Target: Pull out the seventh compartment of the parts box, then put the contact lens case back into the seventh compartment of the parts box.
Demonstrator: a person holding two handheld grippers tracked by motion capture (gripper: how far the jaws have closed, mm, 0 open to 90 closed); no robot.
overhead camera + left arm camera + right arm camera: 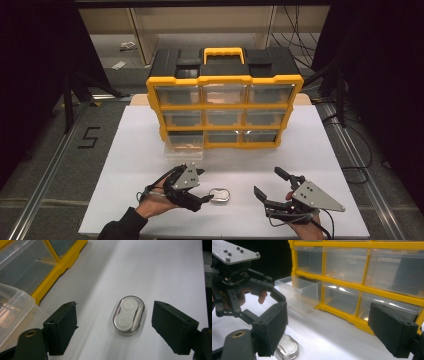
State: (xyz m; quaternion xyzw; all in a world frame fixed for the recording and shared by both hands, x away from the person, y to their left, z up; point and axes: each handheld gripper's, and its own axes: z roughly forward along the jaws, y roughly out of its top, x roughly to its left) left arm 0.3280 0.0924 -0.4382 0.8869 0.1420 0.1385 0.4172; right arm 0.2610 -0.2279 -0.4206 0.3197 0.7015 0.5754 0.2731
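Yellow organizer [224, 107]: upper centre of the high view, on the white table [140, 150]; black top, yellow handle [223, 53], three rows of three clear drawers.
Pulled drawer [184, 145]: bottom-left slot, drawn out toward the lower part of the frame; clear plastic, contents too faint to tell. In the left gripper view it sits at the left edge.
Other drawers: pushed in, see-through; contents not discernible.
Oval case [128, 315]: clear lid over a white two-well insert; lies flat on the table, lower centre of the high view, between the two grippers.
Left gripper [113, 327]: jaws wide apart, one on each side of the oval case, not touching it.
Right gripper [337, 328]: jaws spread, holding nothing; lower right of the high view, aimed at the organizer's lower drawers.
Hands: one behind each gripper at the bottom edge of the high view.
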